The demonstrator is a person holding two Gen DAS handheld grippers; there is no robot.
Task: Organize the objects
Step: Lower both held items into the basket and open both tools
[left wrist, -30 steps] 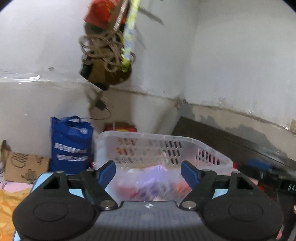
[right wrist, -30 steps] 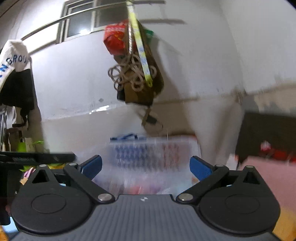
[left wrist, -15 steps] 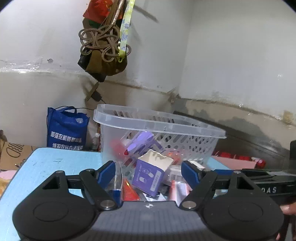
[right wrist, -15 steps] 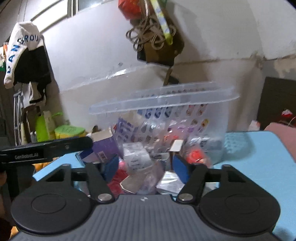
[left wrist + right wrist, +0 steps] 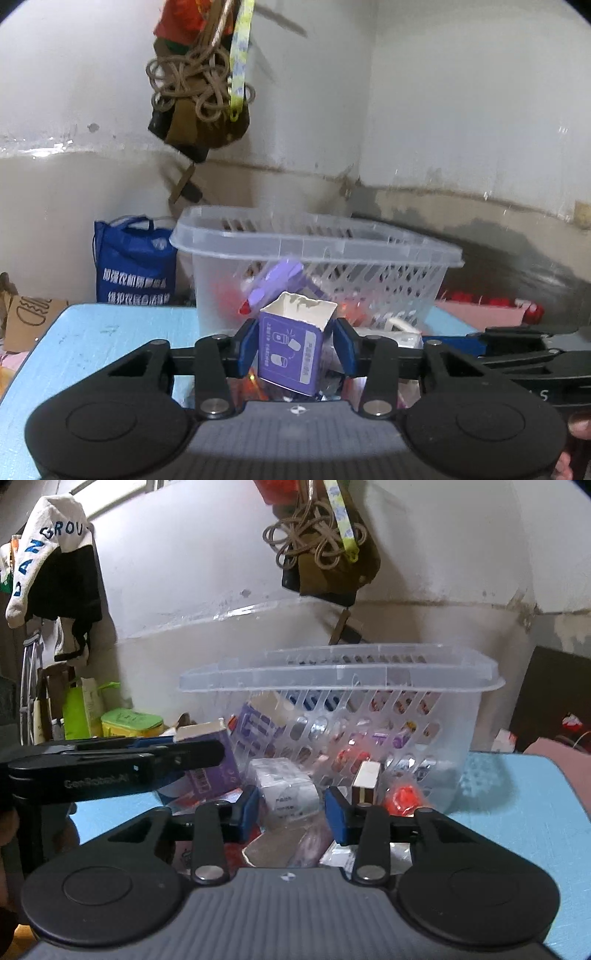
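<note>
The left gripper [image 5: 295, 345] is clamped on a purple carton [image 5: 293, 349] with a torn-open white top, held just above the heap of small packets on the light blue table [image 5: 110, 332]. The right gripper [image 5: 290, 810] has closed in around a clear-wrapped white packet [image 5: 286, 794], seemingly pinching it. The clear slotted basket [image 5: 369, 672] stands just beyond, a blue bag [image 5: 133, 266] far left.

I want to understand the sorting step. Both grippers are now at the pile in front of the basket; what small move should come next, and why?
Probably lift the left gripper a little. Its fingers sit against both sides of the purple carton, which stands in the pile of packets before the clear basket. Raising it frees the carton. The right gripper brackets a white packet; contact is unclear.
</note>
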